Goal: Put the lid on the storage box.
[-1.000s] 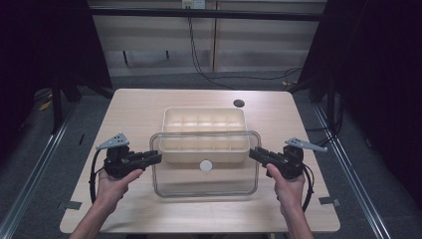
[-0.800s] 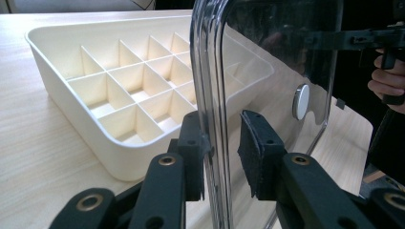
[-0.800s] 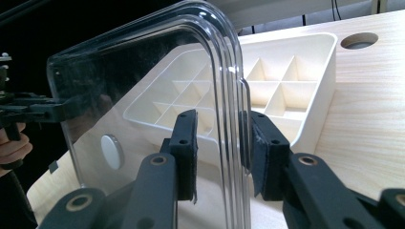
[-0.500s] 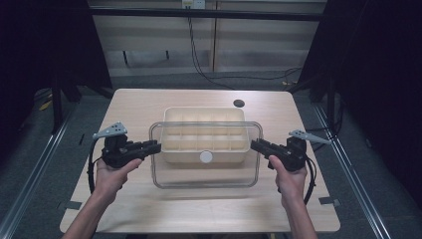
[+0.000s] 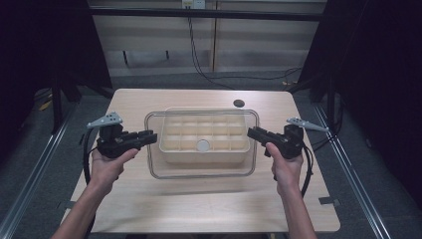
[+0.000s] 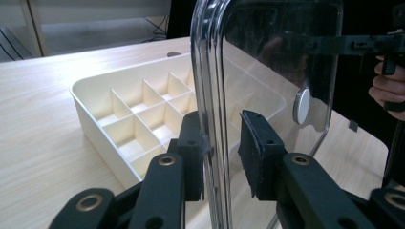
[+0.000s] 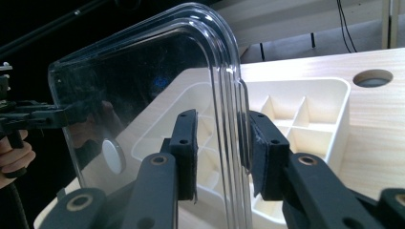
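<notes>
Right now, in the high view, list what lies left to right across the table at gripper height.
left gripper → clear lid → compartment tray under it → right gripper

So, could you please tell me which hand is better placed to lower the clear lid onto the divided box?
Neither alone, probably: the left gripper and right gripper each clamp an opposite edge of the clear lid, held above the divided box; lower both together.

Clear lid point(image 5: 201, 172) above compartment tray point(image 5: 204, 149) at mid-table point(image 5: 149, 209), table hole point(image 5: 239, 103) behind.
</notes>
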A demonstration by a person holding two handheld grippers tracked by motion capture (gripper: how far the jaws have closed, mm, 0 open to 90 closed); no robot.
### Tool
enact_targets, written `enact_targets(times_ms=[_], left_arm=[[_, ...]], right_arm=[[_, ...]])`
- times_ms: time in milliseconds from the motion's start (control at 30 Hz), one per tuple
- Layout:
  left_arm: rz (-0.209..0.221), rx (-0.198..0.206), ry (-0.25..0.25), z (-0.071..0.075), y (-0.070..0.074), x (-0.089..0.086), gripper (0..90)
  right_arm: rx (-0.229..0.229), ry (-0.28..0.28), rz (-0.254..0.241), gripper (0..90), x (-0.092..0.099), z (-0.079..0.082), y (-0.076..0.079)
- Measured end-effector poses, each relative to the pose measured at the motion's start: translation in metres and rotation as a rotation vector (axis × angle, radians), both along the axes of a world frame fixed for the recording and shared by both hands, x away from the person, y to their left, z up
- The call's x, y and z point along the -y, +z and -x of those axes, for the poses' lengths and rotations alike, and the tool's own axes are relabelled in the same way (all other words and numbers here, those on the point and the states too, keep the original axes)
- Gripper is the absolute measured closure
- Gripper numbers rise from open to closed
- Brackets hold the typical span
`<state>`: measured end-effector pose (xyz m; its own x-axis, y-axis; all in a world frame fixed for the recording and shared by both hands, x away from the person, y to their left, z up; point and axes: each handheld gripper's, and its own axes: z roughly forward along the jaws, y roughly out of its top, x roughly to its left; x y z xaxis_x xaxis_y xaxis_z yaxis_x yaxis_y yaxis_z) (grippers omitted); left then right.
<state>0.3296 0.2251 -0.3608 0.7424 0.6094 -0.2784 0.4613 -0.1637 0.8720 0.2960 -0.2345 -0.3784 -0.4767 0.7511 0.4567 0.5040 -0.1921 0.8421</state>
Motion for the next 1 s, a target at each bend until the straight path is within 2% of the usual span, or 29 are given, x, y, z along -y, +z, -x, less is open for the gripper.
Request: enact_targets(times_ms=[400,767,1000], left_arm=[[0.029,0.016,0.009,-0.013,0.012,0.003,71.0],[0.02,0.02,0.026,-0.027,0.021,0.006,70.8],[0.029,0.018,0.04,-0.033,0.025,0.01,70.9]], right_arm=[[0.024,-0.014,0.006,67.5,0.002,-0.012,0.019],[0.019,-0.019,-0.002,67.4,0.002,-0.027,0.023],[0.014,-0.032,-0.001,66.7,0.004,-0.037,0.026]])
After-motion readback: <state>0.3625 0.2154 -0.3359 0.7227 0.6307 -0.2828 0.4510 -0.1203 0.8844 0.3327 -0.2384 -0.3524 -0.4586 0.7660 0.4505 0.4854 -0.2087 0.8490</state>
